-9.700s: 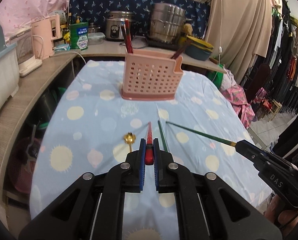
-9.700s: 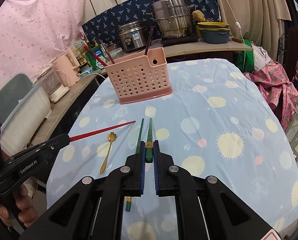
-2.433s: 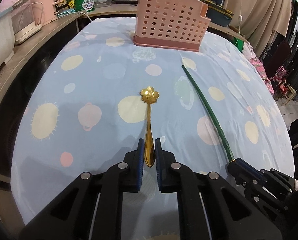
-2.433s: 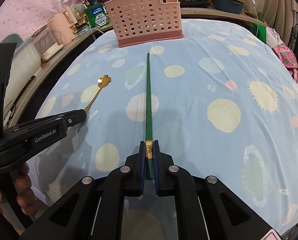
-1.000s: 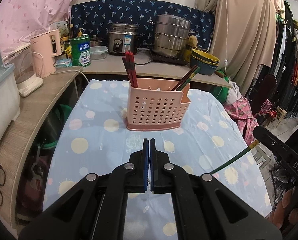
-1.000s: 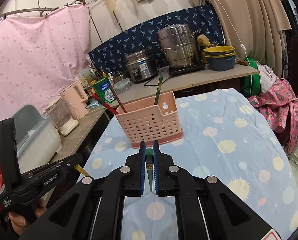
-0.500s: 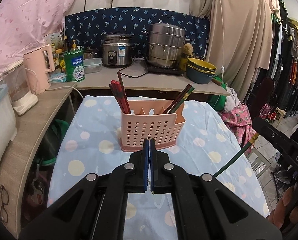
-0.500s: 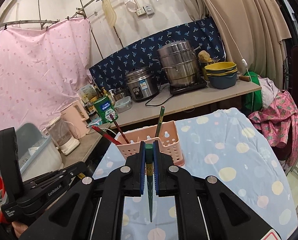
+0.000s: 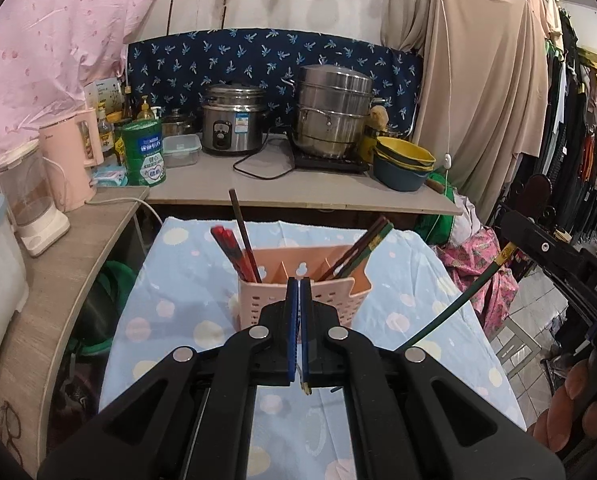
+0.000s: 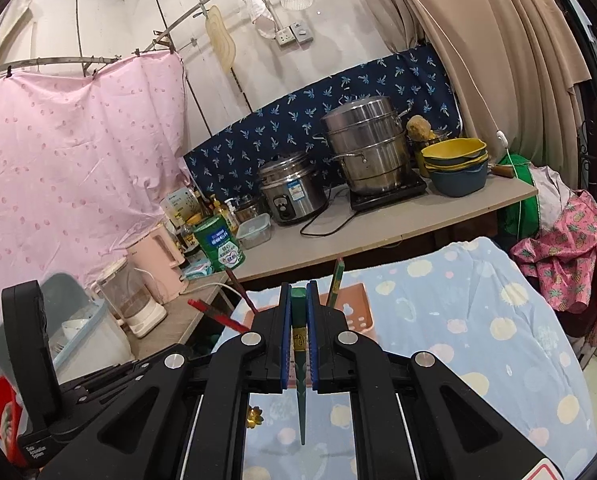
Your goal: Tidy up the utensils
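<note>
Now right gripper (image 10: 298,344) clamped on green chopstick (image 10: 301,392), tip hanging toward 6 o'clock. Left gripper (image 9: 298,334) pinched shut on gold spoon (image 9: 305,386), barely visible. Pink caddy (image 9: 340,300) at 12 o'clock on spotted tablecloth (image 9: 178,280), chopsticks inside.

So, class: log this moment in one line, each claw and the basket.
left claw shut on spoon | right claw shut on green chopstick | basket on table ahead, holds chopsticks
</note>
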A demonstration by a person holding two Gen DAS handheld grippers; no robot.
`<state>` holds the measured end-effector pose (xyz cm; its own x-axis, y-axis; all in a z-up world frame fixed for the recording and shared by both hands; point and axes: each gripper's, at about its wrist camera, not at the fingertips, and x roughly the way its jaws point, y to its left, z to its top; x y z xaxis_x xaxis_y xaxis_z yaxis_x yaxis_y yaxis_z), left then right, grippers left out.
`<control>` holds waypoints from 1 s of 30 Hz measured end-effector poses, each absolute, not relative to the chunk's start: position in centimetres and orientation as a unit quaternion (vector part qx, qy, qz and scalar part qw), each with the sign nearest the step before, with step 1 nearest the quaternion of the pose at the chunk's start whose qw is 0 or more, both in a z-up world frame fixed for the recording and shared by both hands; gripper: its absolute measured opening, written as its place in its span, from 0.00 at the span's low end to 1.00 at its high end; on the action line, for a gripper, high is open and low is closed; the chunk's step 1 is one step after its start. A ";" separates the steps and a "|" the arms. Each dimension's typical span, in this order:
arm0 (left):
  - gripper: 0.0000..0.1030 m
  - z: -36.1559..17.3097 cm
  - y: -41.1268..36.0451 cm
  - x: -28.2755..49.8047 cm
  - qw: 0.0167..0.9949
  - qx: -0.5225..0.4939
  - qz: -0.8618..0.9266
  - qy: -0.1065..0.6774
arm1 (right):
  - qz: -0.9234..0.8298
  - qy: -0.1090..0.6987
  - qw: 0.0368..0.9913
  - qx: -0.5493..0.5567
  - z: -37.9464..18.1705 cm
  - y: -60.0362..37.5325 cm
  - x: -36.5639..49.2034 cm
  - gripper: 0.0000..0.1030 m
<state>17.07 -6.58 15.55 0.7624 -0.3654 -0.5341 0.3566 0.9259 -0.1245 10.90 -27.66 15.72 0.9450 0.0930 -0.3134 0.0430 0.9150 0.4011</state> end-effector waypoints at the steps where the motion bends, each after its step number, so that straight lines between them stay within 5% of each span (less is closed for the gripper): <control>1: 0.01 16.1 -6.6 17.5 0.941 -0.009 -0.192 0.280 | 0.013 0.157 0.965 0.210 16.3 -27.9 11.4 0.07; 12: 0.01 19.0 -6.2 21.3 0.952 -0.013 -0.179 0.250 | -0.002 0.109 0.969 0.223 20.2 -29.7 16.9 0.06; 26: 0.02 3.7 1.2 21.2 0.906 -0.037 -0.101 0.409 | -0.024 0.176 0.956 0.232 13.3 -29.9 11.6 0.06; 30: 0.17 0.2 2.8 22.1 0.894 -0.047 -0.074 0.440 | -0.029 0.196 0.951 0.239 11.5 -30.0 11.0 0.06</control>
<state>22.14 2.81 0.21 0.6022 -0.1746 -0.7790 0.0911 0.9844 -0.1502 10.96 -30.04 11.54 0.9217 0.0377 -0.3862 0.1497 0.8836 0.4437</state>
